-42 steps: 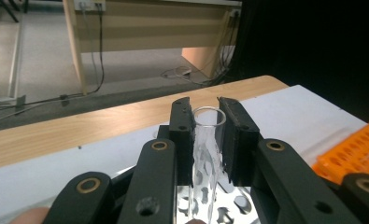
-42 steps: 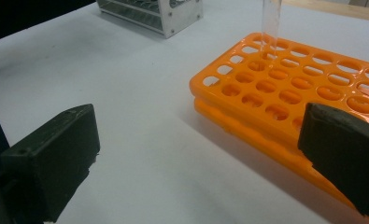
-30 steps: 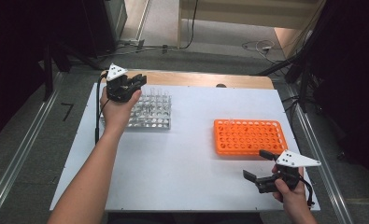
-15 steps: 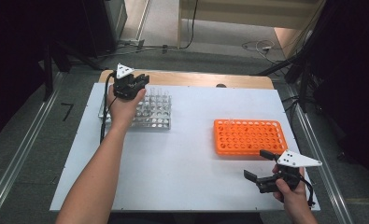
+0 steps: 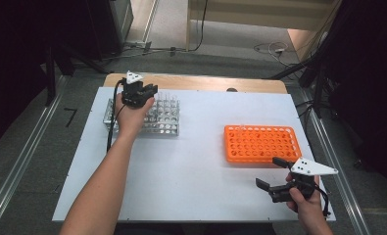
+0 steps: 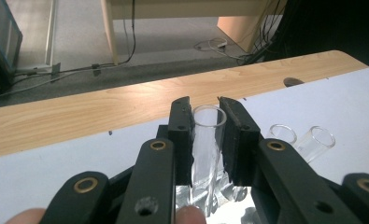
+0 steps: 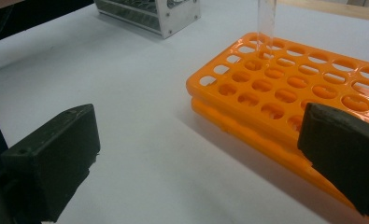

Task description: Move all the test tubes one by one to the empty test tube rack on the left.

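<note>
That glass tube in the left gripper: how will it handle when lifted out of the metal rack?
The tube looks like thin clear glass, so probably fragile and slick against the left gripper, whose jaws are shut on it just below the rim. It is round, so likely to roll if laid flat. Probably light; the metal rack should stay put.

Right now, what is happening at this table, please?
A person works with two hand-held grippers. The left gripper is shut on a clear glass test tube that stands in the metal rack at the far left of the white table. The right gripper hangs open near the table's front edge, beside the orange rack. That rack already holds one tube in a far hole.
</note>
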The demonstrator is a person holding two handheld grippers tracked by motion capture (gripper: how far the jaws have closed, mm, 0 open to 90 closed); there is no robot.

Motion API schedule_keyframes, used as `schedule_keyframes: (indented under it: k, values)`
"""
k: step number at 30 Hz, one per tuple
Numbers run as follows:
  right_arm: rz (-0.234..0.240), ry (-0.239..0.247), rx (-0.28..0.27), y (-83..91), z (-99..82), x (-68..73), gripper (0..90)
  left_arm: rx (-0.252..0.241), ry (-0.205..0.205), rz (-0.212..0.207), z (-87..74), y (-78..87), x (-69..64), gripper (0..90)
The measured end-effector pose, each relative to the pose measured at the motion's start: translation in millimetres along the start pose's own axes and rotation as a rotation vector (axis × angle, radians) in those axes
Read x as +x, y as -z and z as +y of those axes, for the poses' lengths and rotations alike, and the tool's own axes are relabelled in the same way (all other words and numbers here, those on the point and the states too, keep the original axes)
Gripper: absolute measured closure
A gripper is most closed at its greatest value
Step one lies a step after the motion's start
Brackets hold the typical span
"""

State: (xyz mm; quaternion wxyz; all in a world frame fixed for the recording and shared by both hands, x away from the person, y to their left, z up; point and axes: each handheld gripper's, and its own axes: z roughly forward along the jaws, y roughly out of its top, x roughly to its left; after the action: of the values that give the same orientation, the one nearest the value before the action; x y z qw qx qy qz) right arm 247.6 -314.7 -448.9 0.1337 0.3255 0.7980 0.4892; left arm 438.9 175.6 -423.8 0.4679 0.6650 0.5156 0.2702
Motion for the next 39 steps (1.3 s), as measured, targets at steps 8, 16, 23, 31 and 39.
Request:
schedule_keyframes:
  k: [8,16,23,31,39]
  values:
    - [0.003,0.003,0.001,-0.5,0.2,0.1,0.0,0.053,0.004,-0.001,-3.1,-3.4,0.9,72.0]
    - [0.004,0.001,0.004,-1.2,-0.1,0.1,0.0,0.061,0.009,0.003,-3.9,-4.3,1.7,69.5]
    - [0.003,-0.004,0.004,-0.9,-0.2,-0.1,0.0,0.054,0.012,0.008,-3.3,-3.3,1.1,65.7]
    - [0.003,-0.004,0.002,-0.7,0.0,-0.3,0.0,0.010,0.011,0.010,2.0,6.0,1.7,61.8]
    - [0.004,0.002,0.001,-2.1,0.9,-0.2,0.0,0.001,0.031,-0.029,4.8,24.9,-3.9,38.3]
